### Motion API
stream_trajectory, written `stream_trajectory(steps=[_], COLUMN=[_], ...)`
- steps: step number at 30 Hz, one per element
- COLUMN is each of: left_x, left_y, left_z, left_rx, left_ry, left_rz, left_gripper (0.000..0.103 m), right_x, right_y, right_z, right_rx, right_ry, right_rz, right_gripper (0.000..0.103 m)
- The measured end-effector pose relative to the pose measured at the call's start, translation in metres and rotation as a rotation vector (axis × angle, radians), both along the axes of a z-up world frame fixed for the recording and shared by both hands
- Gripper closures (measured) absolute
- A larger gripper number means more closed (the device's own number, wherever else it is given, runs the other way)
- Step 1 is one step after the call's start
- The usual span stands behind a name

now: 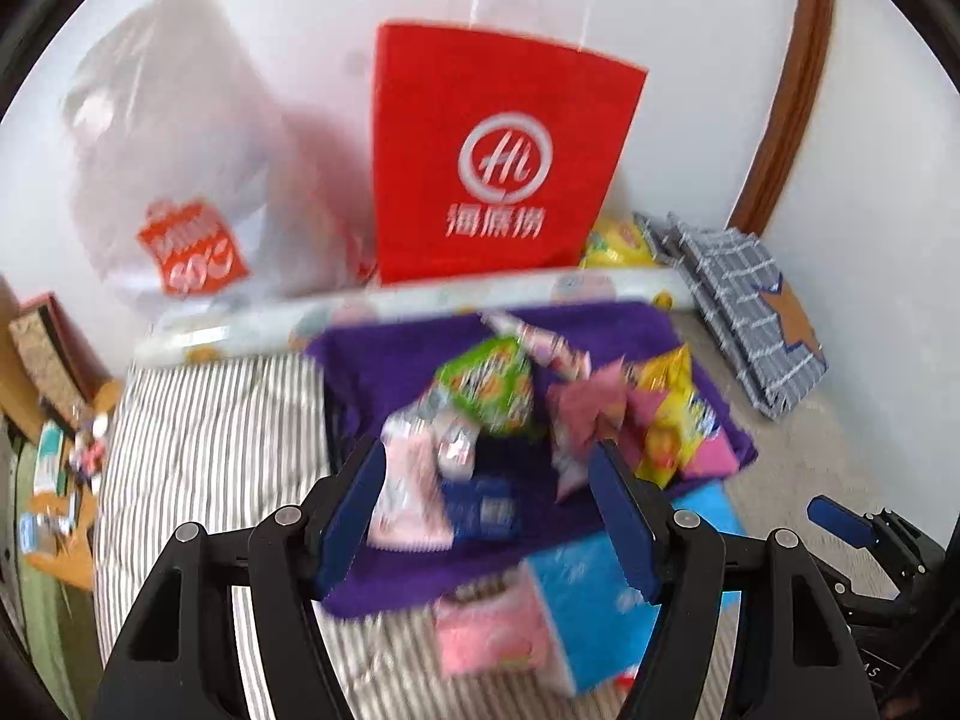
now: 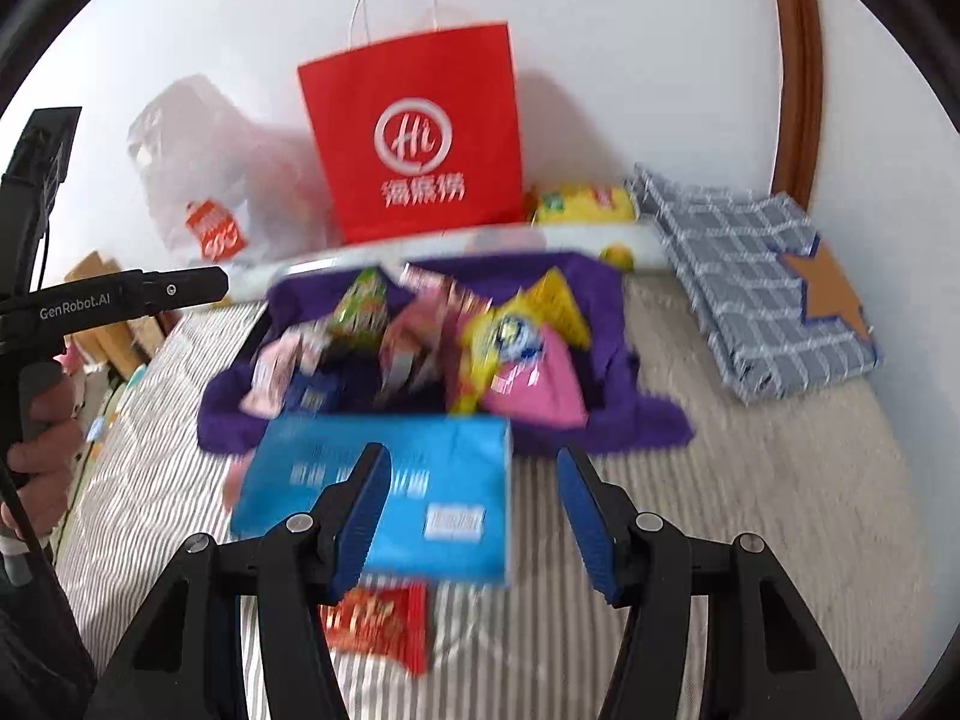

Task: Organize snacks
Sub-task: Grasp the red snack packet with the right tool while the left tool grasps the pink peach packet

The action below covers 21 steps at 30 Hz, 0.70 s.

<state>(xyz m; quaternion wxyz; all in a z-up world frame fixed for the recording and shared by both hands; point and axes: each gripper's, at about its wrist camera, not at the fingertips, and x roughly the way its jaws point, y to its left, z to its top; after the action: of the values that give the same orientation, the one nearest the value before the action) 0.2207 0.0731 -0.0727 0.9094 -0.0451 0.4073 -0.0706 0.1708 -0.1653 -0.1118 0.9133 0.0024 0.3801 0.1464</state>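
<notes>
Right wrist view: right claw [image 2: 471,516] – jaws parted, nothing between the pads; blue box [image 2: 384,492] lies just ahead and below it on the striped bed [image 2: 750,540].
Blue box, long axis: roughly across the view, its near edge behind the left finger; judged too wide for a grip along that axis, so a pinch across the short side looks likelier.
Nearer hand: right claw appears nearer the box; the left claw [image 1: 489,516] hangs more over the snack heap.
Left claw state: jaws wide apart, holding nothing – packets show through the gap, untouched.
Snack heap: green packet [image 1: 486,390], yellow packet [image 2: 528,330], pink packets and a dark blue one, piled on a purple cloth [image 2: 630,414] beyond the box.
Strays: red packet [image 2: 378,624] on the bed beneath the right claw; pink packet [image 1: 492,630] beside the blue box in the left wrist view.
Behind: red paper bag [image 2: 414,138] upright against the wall, clear plastic bag [image 2: 204,180] to its left.
Obstruction: folded checked cloth [image 2: 762,288] lies well to the right, out of the way; blur hides finer contacts.
</notes>
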Motion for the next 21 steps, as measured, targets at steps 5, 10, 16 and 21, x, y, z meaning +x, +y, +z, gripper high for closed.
stream_trajectory(steps=[5, 10, 16, 21], left_x=[-0.026, -0.051, -0.071, -0.078], left_y=[0.022, 0.035, 0.041, 0.043], left_z=[-0.018, -0.03, -0.049, -0.063], left_rx=[-0.037, -0.066, -0.089, -0.1], left_ry=[0.042, 0.063, 0.103, 0.135], left_rz=[0.043, 0.075, 0.102, 0.112], left_gripper=[0.033, 0.033, 0.033, 0.033], right_x=[-0.019, -0.024, -0.023, -0.029], right_y=[0.007, 0.014, 0.023, 0.041], right_z=[-0.032, -0.067, -0.083, -0.083], right_rx=[0.045, 0.122, 0.218, 0.145], right_ry=[0.076, 0.184, 0.253, 0.204], right_rz=[0.05, 0.106, 0.142, 0.152], right_gripper=[0.047, 0.047, 0.037, 0.023])
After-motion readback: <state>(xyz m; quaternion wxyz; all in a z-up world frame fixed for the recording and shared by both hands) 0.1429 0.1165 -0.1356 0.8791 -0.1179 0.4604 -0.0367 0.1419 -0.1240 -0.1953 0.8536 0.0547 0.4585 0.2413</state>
